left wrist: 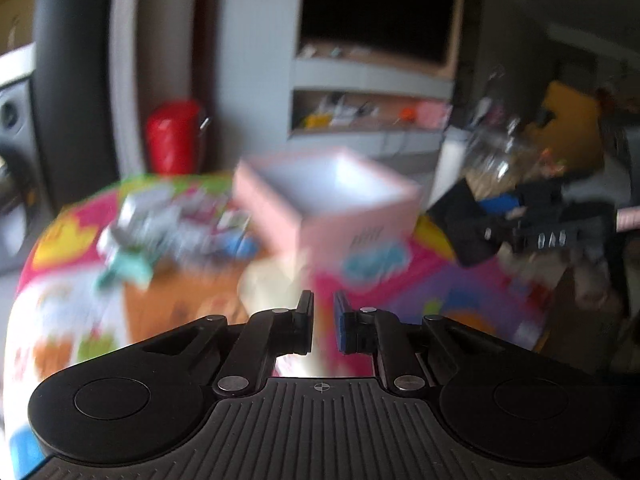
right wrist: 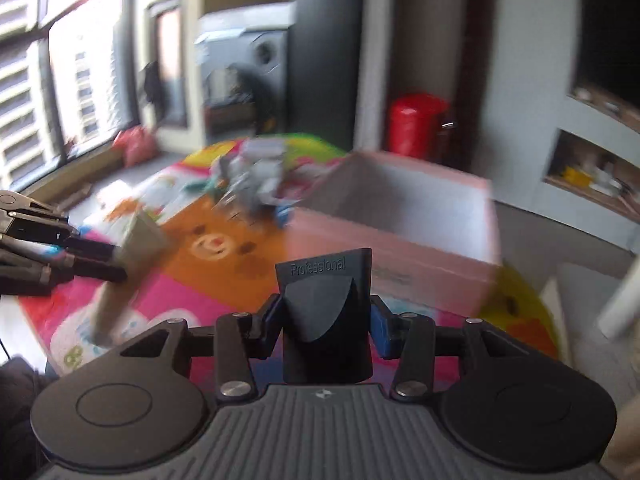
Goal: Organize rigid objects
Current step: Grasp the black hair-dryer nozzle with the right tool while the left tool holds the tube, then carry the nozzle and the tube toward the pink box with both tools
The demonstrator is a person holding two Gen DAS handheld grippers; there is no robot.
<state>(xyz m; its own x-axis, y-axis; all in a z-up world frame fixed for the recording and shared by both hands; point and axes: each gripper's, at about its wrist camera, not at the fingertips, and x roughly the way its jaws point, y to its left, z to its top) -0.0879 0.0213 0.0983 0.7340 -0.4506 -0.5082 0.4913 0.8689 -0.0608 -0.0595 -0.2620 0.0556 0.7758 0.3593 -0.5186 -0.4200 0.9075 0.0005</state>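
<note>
While the right gripper (right wrist: pixel 325 322) grasps a black nozzle (right wrist: pixel 326 312), fingers clenched on its sides, the pink box (right wrist: pixel 400 240) lies open just ahead, rightward on the play mat (right wrist: pixel 224 256). Left gripper (left wrist: pixel 323 322): fingers clenched, seemingly pinching a pale blurred piece (right wrist: pixel 132 256).

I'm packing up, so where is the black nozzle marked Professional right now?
The black nozzle is clamped upright in the right tongs, low centre in the right wrist view, just before the open pink box.
</note>
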